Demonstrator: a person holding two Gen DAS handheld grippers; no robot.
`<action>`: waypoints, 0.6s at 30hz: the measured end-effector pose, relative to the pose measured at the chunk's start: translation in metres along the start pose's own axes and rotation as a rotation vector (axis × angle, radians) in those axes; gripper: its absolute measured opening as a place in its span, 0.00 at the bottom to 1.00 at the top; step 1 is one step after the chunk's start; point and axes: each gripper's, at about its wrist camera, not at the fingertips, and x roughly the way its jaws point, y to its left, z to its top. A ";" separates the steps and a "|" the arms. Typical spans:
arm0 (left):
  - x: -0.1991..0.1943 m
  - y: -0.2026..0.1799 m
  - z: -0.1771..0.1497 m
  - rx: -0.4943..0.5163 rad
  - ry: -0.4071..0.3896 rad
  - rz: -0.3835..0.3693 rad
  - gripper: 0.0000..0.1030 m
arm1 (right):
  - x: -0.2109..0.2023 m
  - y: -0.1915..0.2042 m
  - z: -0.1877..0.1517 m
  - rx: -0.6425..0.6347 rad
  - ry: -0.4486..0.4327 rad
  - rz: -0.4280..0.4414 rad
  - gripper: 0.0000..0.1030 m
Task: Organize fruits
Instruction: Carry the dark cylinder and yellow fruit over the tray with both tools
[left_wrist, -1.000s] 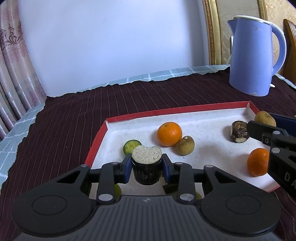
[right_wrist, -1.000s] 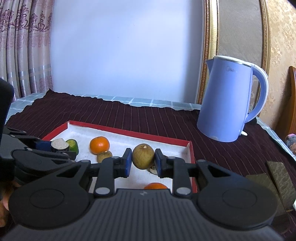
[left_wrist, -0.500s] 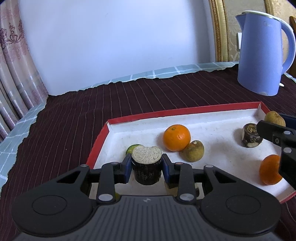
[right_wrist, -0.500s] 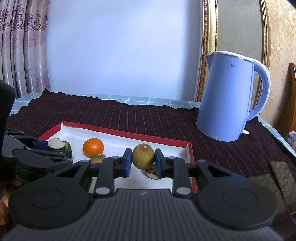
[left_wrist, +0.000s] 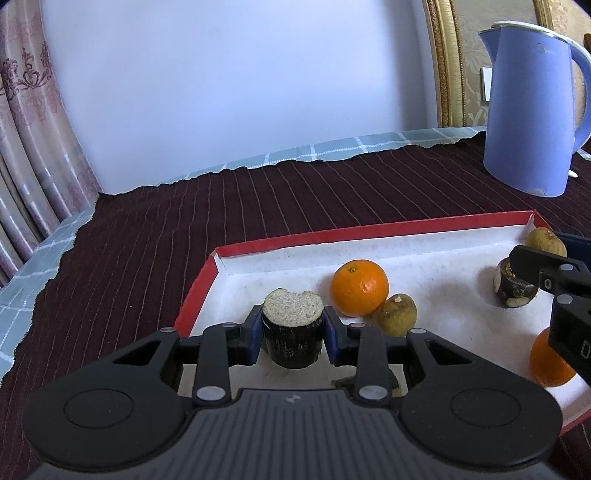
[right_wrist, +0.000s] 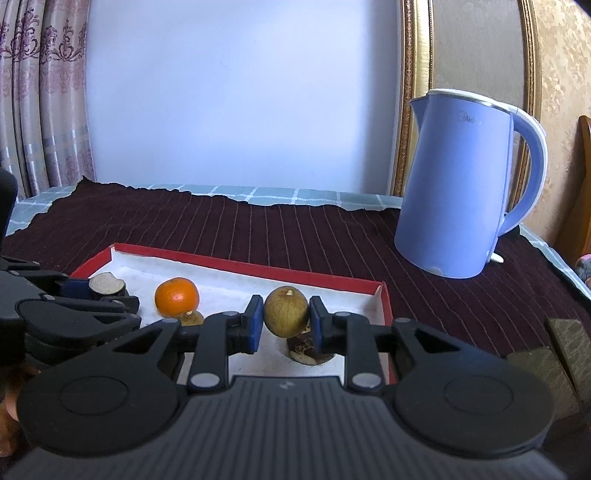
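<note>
Both tongs are loaded above the shallow red-rimmed white tray (left_wrist: 369, 232) on the dark ribbed worktop cloth (left_wrist: 147, 240): the left tongs (left_wrist: 292, 334) grip a short dark cane stub with a pale cut top (left_wrist: 291, 332) at the tray's near left, and the right tongs (right_wrist: 286, 319) clamp a round olive-brown fruit (right_wrist: 285, 311) near its far right corner. Lying loose in the tray are two oranges (left_wrist: 358, 287), another brownish fruit (left_wrist: 397, 314) and a second dark stub (left_wrist: 511, 290). Judged from this, sorting is midway, with neither held piece set down and no clear grouping visible.
</note>
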 end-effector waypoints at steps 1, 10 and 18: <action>0.001 0.000 0.001 0.000 -0.001 0.002 0.32 | 0.001 0.000 0.000 -0.001 0.000 -0.001 0.24; 0.003 -0.003 0.004 0.000 -0.018 0.000 0.32 | 0.013 0.000 0.004 0.017 0.001 0.001 0.24; 0.007 -0.011 0.006 0.013 -0.025 -0.006 0.32 | 0.022 -0.005 0.001 0.041 0.007 -0.019 0.24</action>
